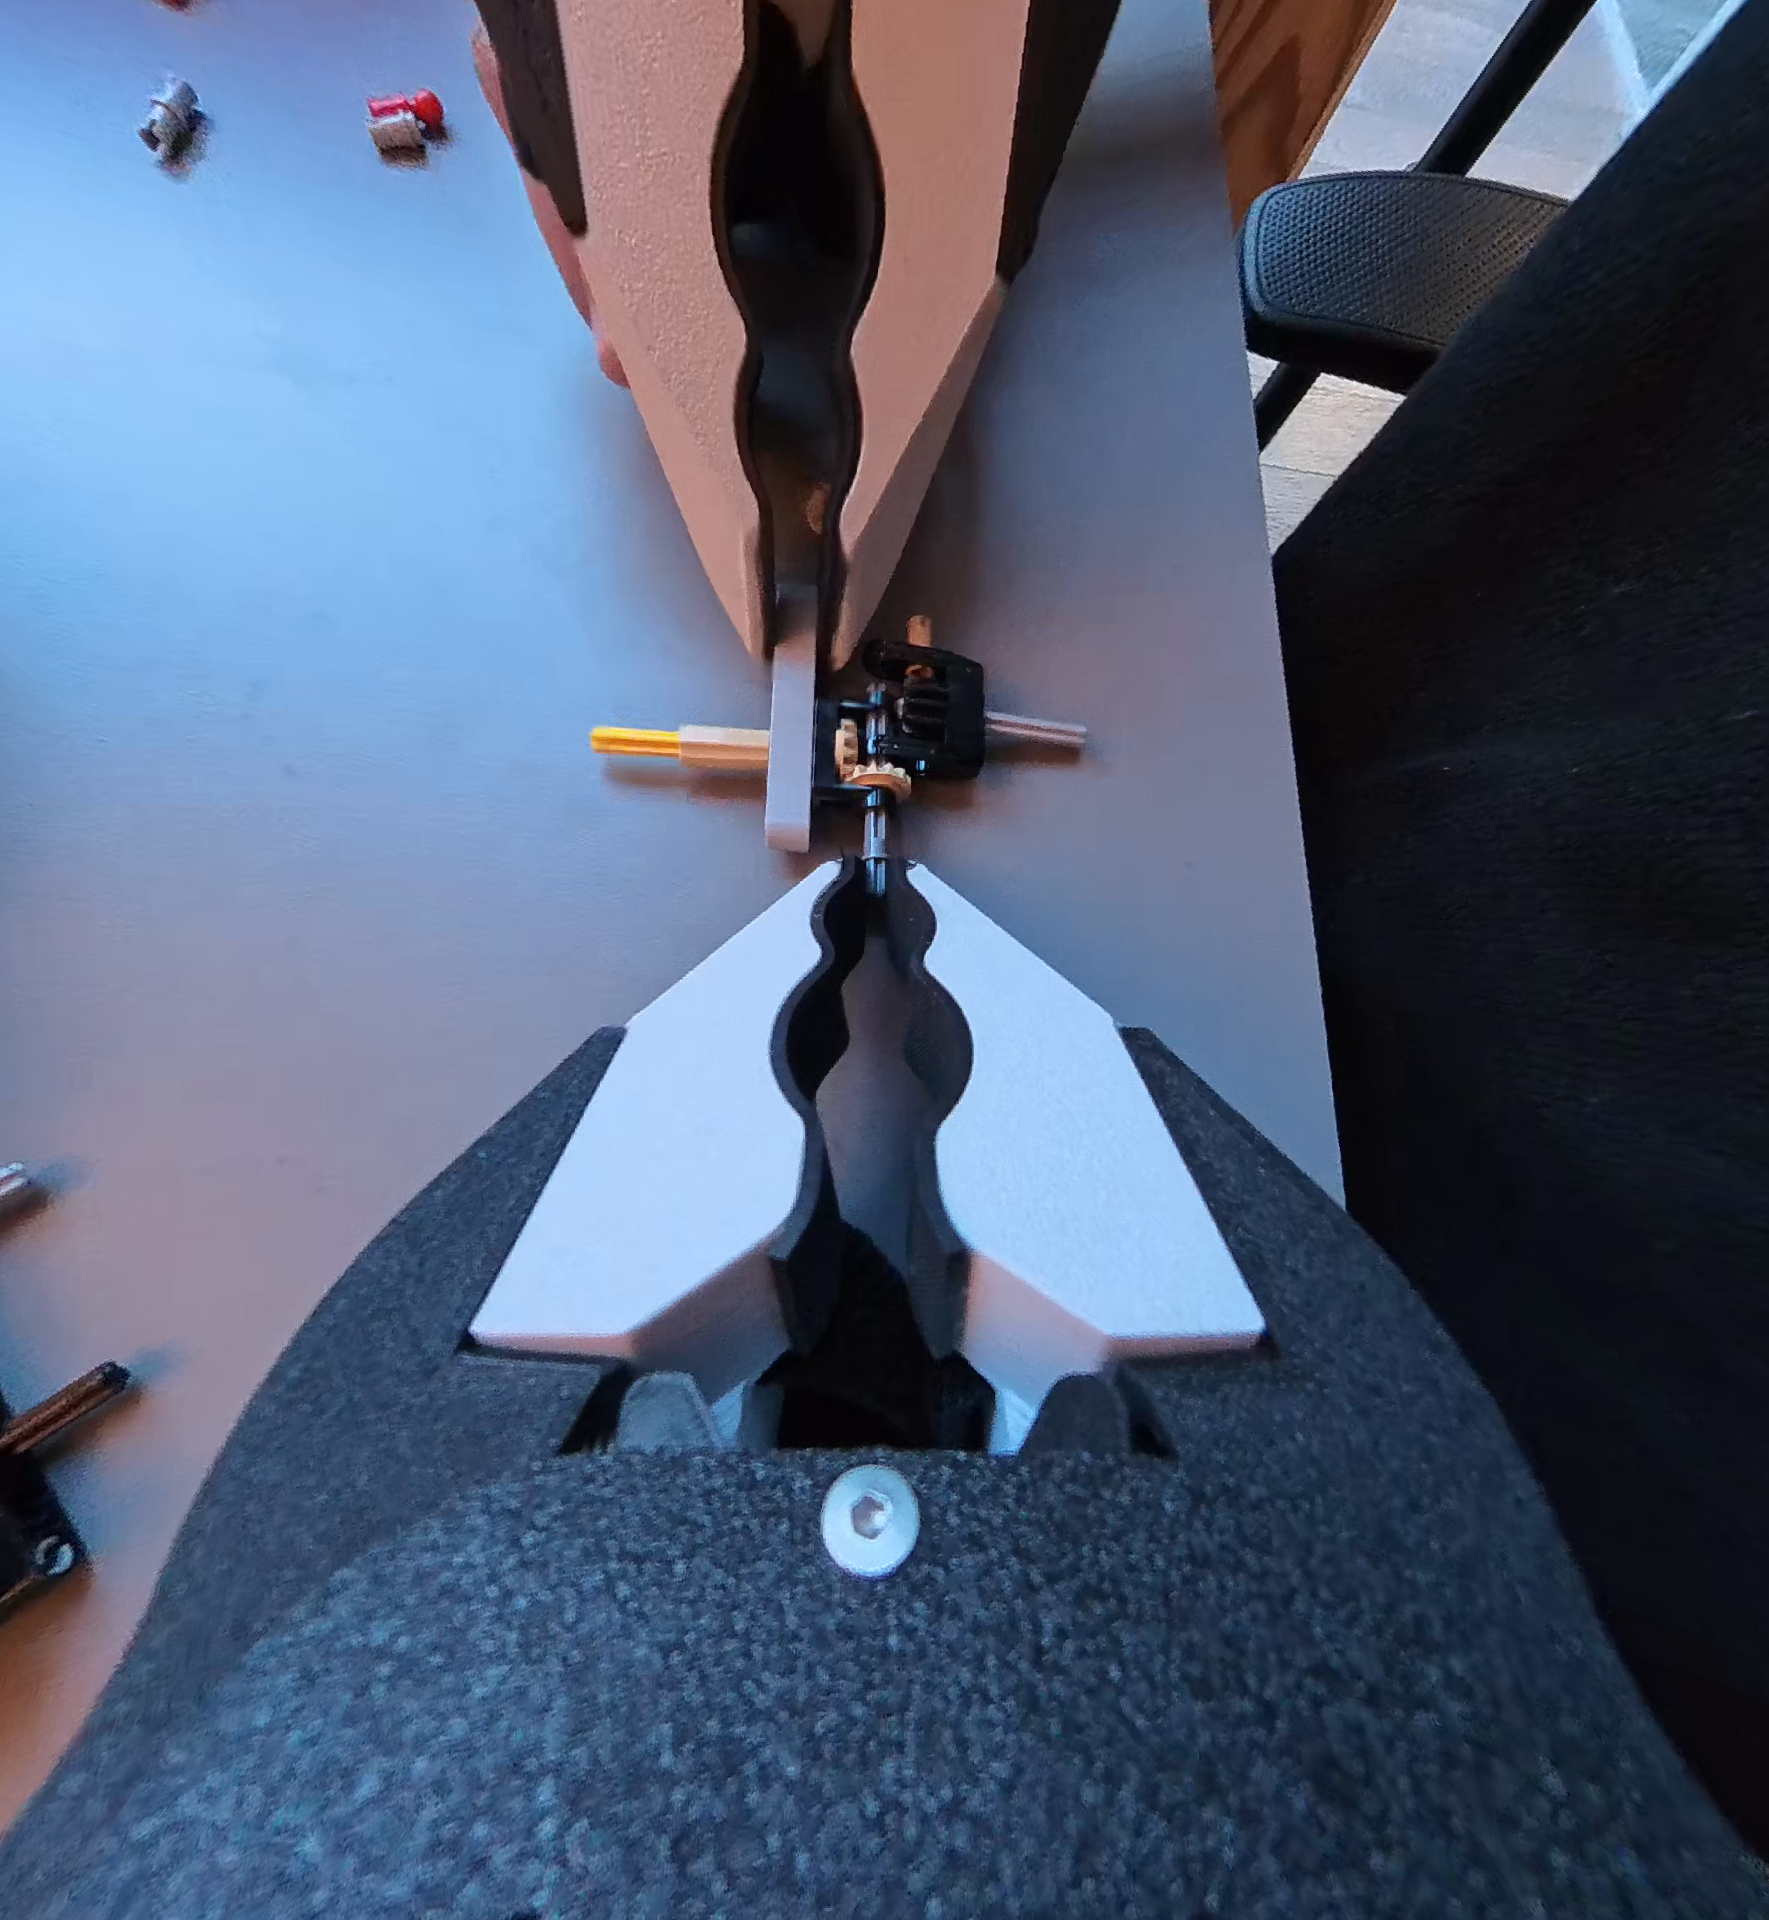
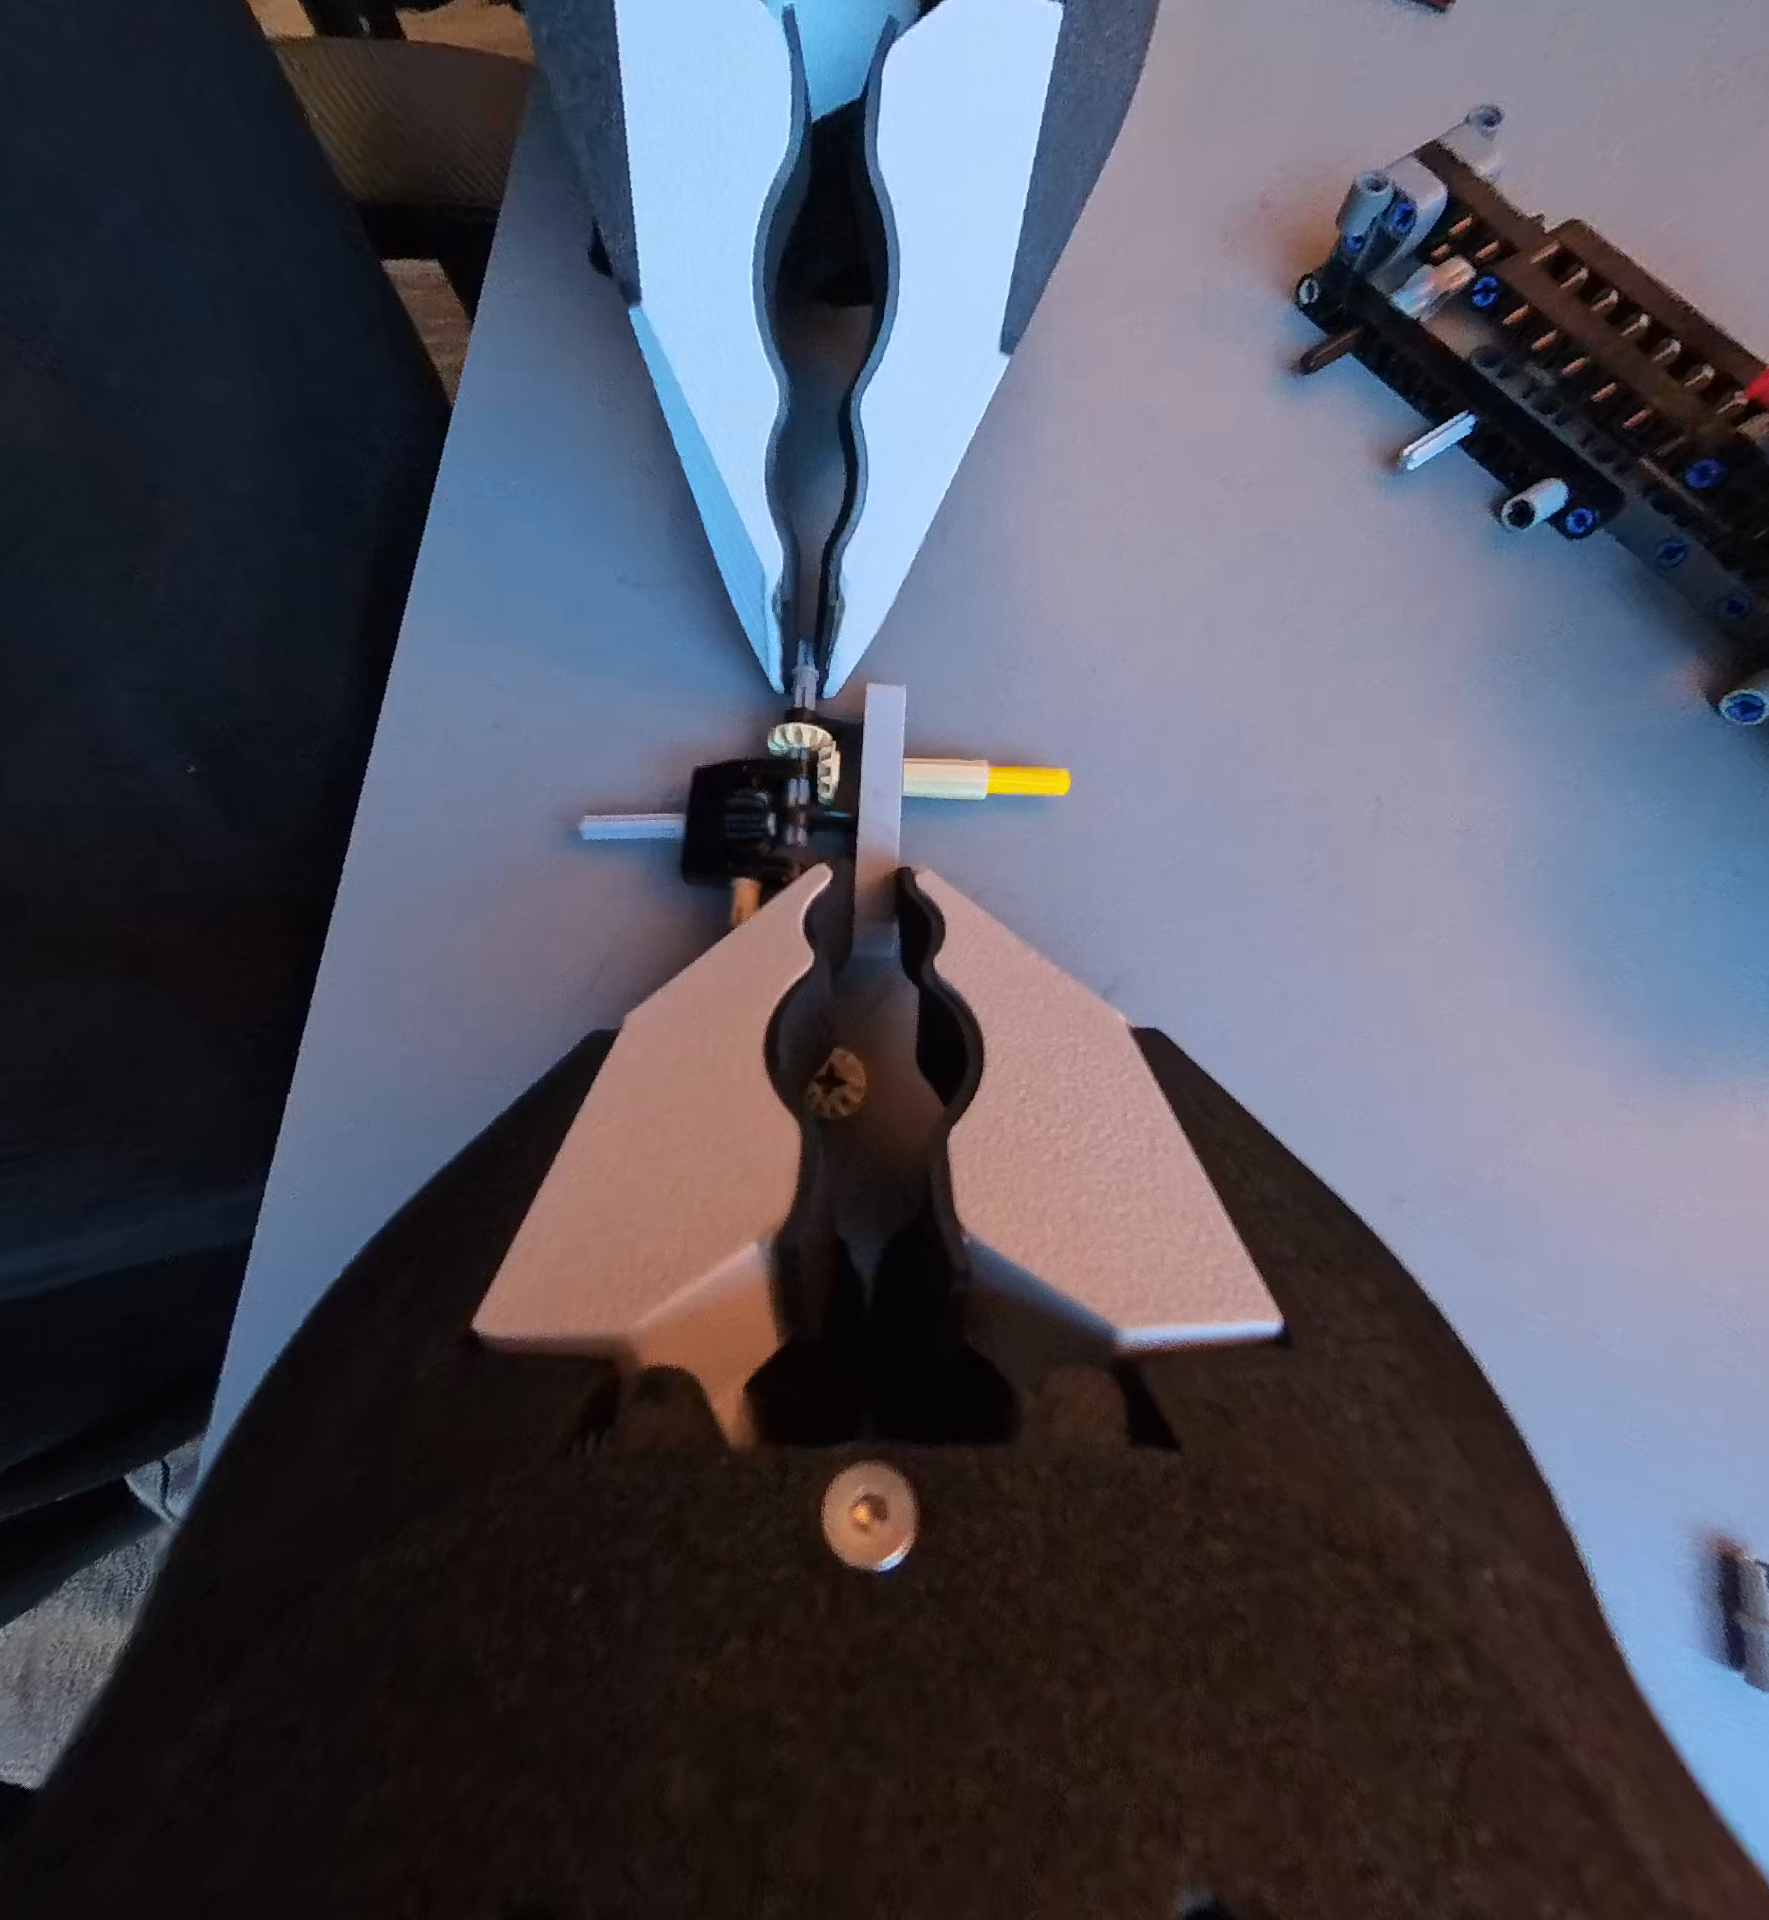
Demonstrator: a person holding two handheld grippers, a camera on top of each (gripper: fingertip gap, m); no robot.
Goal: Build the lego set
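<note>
- The step in hand looks like fitting or seating a thin axle into a small gear sub-assembly (image 1: 875,727), which hangs between the two facing grippers above the grey table (image 1: 288,623).
- The left gripper (image 1: 875,868) has its jaws almost together, pinching the tip of the thin axle (image 1: 875,831) that sticks out of the assembly toward it.
- The right gripper (image 2: 872,883) has its jaws nearly closed on the grey beam (image 2: 882,790) of the same assembly, which stands just ahead of its tips.
- Across the beam runs a tan sleeve with a yellow axle (image 2: 1036,780) to one side of the jaws; a black housing (image 2: 740,821) with tan bevel gears (image 2: 807,753) and a grey axle (image 2: 631,826) lie to the other.
- My guess: the next move calls for a straight push along the axle's line while the right grip holds steady, so the gears stay meshed.
- No containers show; loose pieces and a long black Technic frame (image 2: 1586,395) lie on the table well off to the side of the right jaws.
</note>
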